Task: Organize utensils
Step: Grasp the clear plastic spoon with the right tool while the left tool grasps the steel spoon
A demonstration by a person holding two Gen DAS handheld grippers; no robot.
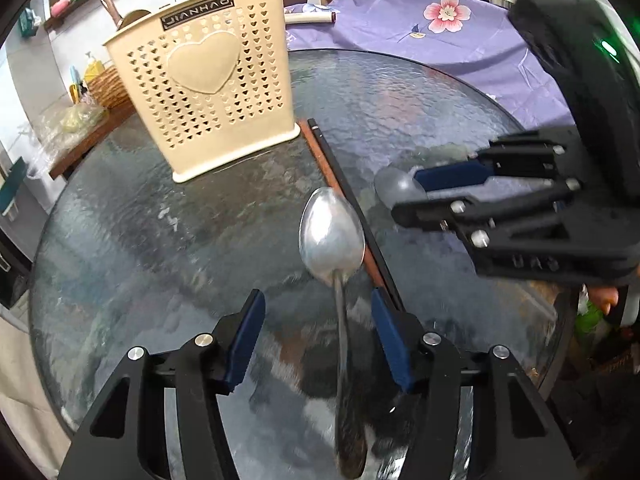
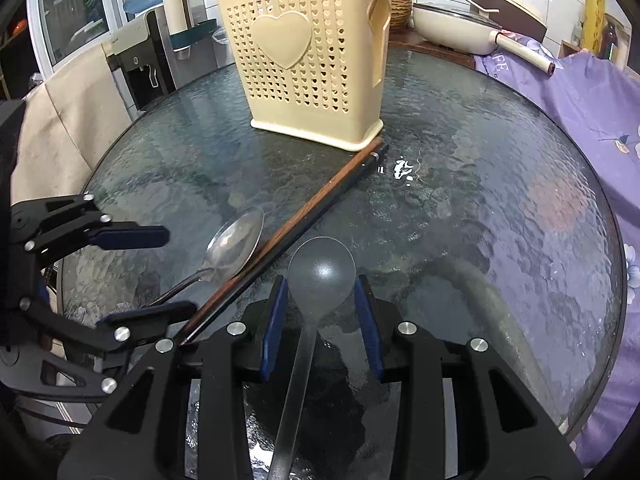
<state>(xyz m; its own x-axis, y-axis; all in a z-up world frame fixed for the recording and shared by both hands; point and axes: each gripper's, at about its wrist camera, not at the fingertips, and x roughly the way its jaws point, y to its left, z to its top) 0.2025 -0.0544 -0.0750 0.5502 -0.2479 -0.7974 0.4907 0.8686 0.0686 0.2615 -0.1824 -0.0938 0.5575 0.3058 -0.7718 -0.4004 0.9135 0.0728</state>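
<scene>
Bumpy glass covers the round table (image 1: pixel 140 240). In the left wrist view, a cream basket (image 1: pixel 204 80) with little heart holes stands upright at the far side of the table. It has one big heart on its front. A metal spoon (image 1: pixel 334 240) lies on the glass with its bowl pointing away, toward the basket. Its handle runs back between the two blue pads of the left gripper (image 1: pixel 318 342). The pads stand apart on either side of the handle and do not touch it, so the tongs are loose around the spoon. Two chopsticks (image 1: pixel 340 184), one brown and one black, lie side by side just right of the spoon. Their far ends nearly reach the basket's foot. On the right, the right gripper (image 1: pixel 424 200) sits over a grey spoon (image 1: pixel 394 188).

In the right wrist view, the grey spoon (image 2: pixel 320 268) lies on the glass with its round bowl between the right gripper's (image 2: pixel 322 296) blue pads. The pads sit very close to the bowl's sides, and I cannot tell if they press on it. The chopsticks (image 2: pixel 320 208) lie slanted, with the metal spoon (image 2: pixel 236 240) on their left. The left gripper (image 2: pixel 160 276) is at the left, with its pads apart. A purple flowered cloth (image 2: pixel 580 100) lies at the right.
</scene>
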